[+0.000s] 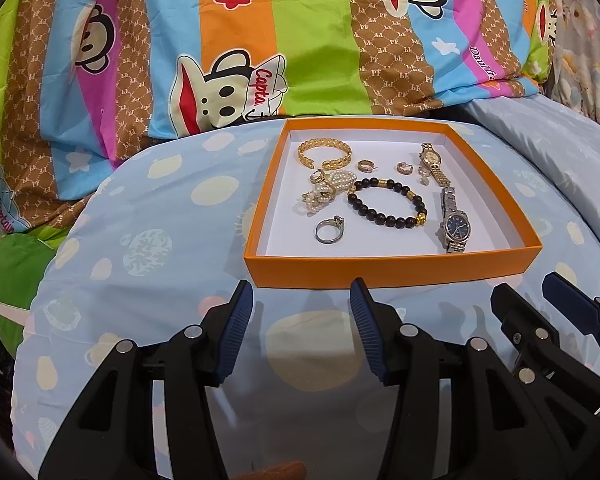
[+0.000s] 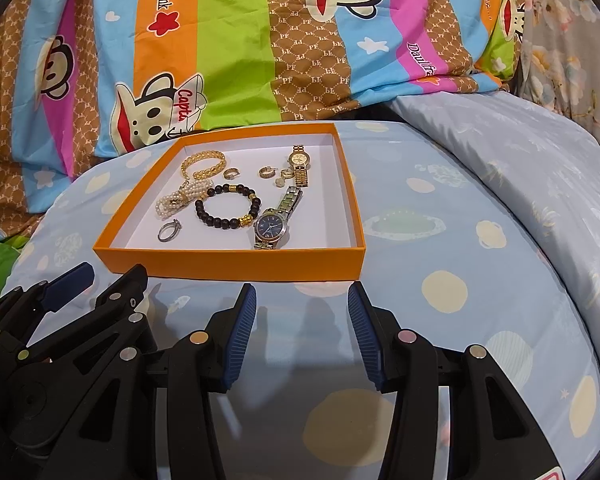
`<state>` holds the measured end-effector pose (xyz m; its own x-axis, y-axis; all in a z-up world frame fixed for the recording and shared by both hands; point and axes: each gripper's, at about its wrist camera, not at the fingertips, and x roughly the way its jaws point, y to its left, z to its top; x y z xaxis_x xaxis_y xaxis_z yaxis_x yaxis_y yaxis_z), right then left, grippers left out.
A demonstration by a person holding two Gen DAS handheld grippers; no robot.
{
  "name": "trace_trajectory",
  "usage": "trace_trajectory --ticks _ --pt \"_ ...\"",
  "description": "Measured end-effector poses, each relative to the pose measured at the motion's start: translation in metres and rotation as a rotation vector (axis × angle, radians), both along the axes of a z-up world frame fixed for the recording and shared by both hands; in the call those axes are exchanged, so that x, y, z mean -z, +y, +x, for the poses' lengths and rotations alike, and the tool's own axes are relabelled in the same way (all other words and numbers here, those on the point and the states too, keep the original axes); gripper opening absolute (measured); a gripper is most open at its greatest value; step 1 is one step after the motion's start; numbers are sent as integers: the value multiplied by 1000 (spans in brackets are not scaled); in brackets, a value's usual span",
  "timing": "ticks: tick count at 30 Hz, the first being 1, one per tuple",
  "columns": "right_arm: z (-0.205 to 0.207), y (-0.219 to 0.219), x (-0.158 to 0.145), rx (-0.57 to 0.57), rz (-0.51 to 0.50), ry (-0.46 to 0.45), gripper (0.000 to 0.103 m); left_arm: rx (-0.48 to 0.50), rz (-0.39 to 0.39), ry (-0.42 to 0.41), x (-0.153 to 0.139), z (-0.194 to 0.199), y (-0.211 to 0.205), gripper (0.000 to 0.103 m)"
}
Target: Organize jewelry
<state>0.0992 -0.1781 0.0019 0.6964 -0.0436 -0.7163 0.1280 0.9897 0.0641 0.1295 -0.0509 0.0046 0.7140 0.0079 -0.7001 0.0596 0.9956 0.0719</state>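
An orange box lid [image 1: 392, 270] [image 2: 228, 266] with a white floor lies on a light blue bed cover. In it are a gold bangle [image 1: 325, 153] [image 2: 203, 163], a pearl string [image 1: 324, 196] [image 2: 174, 200], a black bead bracelet [image 1: 386, 208] [image 2: 226, 205], a silver ring [image 1: 329, 230] [image 2: 169, 230], two small hoop earrings [image 1: 366, 166], a gold watch [image 1: 432, 162] [image 2: 299, 164] and a blue-faced silver watch [image 1: 454, 226] [image 2: 273, 226]. My left gripper [image 1: 302, 300] [image 2: 100, 276] and right gripper [image 2: 302, 300] [image 1: 534, 288] hover side by side just before the box, both open and empty.
A bright striped cartoon quilt [image 1: 260, 40] [image 2: 240, 40] is piled behind the box. The blue cover [image 2: 480, 220] bulges up at the right. A floral cloth [image 2: 568, 40] shows at the far right.
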Motion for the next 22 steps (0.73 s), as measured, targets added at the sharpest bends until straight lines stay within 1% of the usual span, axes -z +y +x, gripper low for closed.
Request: trace_trajectory --ticks 9,22 --pt "0 0 -1 -1 1 -4 48 5 -13 1 0 0 1 49" --pt "-1 1 -3 -1 -1 -4 48 -7 5 -1 0 0 -1 49"
